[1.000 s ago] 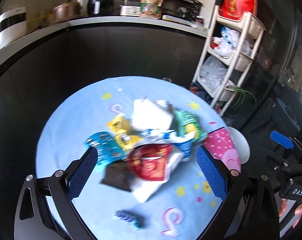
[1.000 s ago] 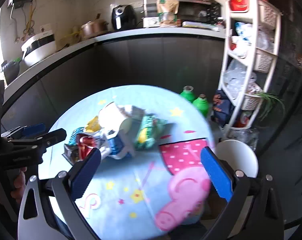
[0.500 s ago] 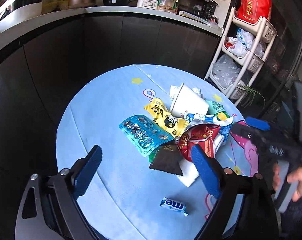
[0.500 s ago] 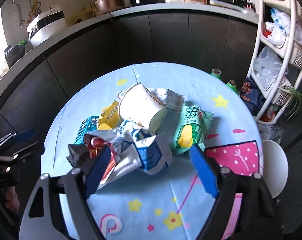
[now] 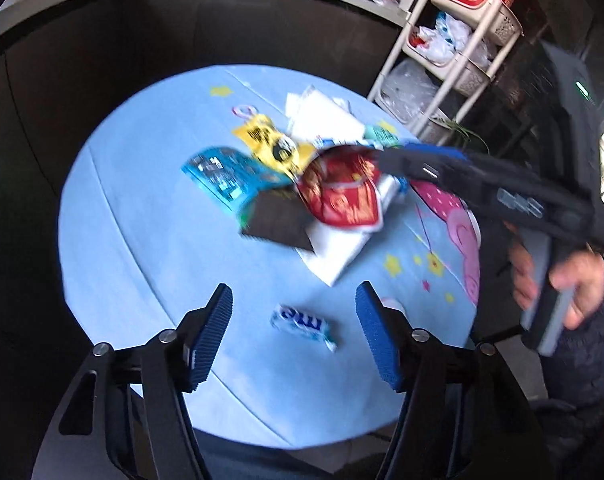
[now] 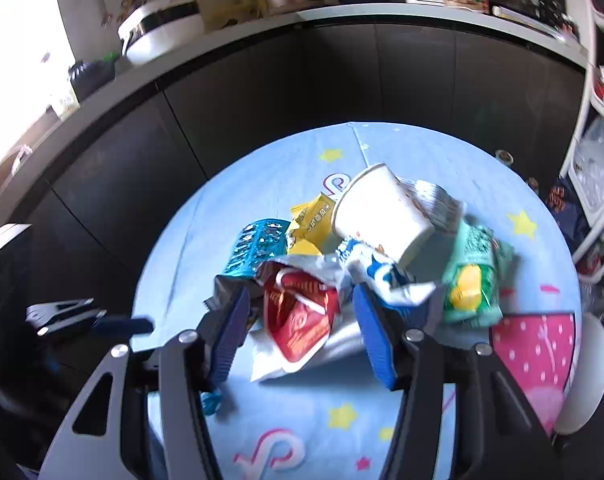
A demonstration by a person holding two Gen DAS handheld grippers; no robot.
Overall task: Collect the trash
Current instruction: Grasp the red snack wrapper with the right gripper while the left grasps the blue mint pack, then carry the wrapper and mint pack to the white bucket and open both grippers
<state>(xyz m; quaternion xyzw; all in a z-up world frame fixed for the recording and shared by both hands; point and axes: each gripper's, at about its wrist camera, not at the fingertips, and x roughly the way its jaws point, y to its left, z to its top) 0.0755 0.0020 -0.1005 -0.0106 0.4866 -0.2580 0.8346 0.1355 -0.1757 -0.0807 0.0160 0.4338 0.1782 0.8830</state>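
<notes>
Change: both grippers came lower, closer to the trash.
Left gripper (image 5: 294, 338): jaws closing around candy wrapper (image 5: 303, 322), not touching.
Right gripper (image 6: 302, 328): jaws closing around red packet (image 6: 302, 320), not pressing.
Risk: the thin wrapper may slip out flat.

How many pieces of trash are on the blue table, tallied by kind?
Wrappers and packets: 7, teal, yellow, red, dark, green, blue-and-white, small candy wrapper
Paper cups: 1
White bags or sheets: 1
Total: 9
</notes>
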